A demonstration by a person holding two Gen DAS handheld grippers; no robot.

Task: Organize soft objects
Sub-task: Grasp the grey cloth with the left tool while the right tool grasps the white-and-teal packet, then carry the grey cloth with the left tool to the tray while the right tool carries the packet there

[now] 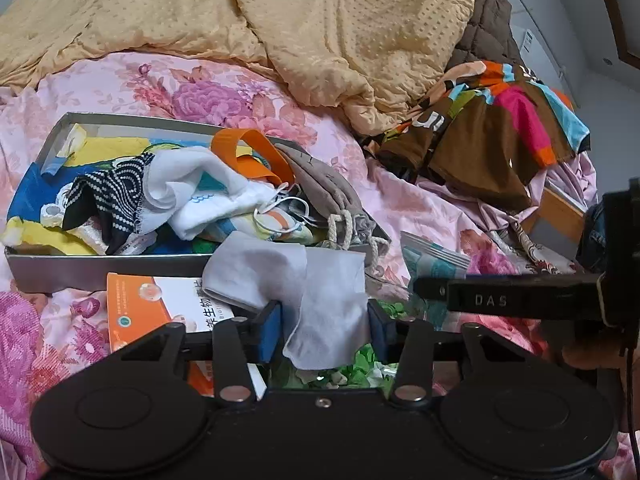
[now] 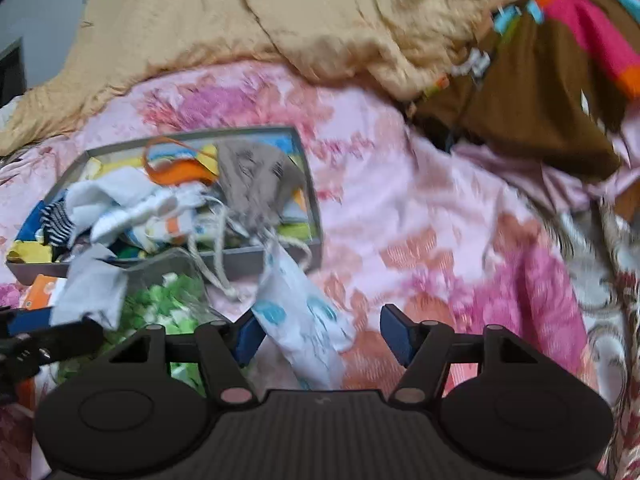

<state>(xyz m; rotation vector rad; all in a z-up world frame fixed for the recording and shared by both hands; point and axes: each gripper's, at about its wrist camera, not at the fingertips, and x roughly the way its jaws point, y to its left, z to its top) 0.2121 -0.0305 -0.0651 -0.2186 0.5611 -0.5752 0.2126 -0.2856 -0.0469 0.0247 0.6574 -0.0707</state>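
A shallow grey box (image 1: pixel 100 266) on the flowered bedsheet holds several soft things: a white cloth (image 1: pixel 188 192), a black-and-white dotted cloth (image 1: pixel 108 196), an orange strap (image 1: pixel 248 148) and a taupe drawstring pouch (image 1: pixel 320 184). My left gripper (image 1: pixel 325 326) has its blue pads around a pale grey cloth (image 1: pixel 296 276), held just in front of the box's near wall. My right gripper (image 2: pixel 320 334) is open; a white pouch with blue prints (image 2: pixel 304 312) lies between its fingers, against the left pad. The box (image 2: pixel 256 264) and grey cloth (image 2: pixel 92 288) show at left in the right wrist view.
A yellow quilt (image 1: pixel 320 20) covers the bed's far side. A brown multicoloured garment (image 1: pixel 488 128) lies at right. An orange-and-white booklet (image 1: pixel 160 308) and a clear bag of green bits (image 2: pixel 168 308) lie near the box. The right gripper's finger (image 1: pixel 500 300) reaches in from the right.
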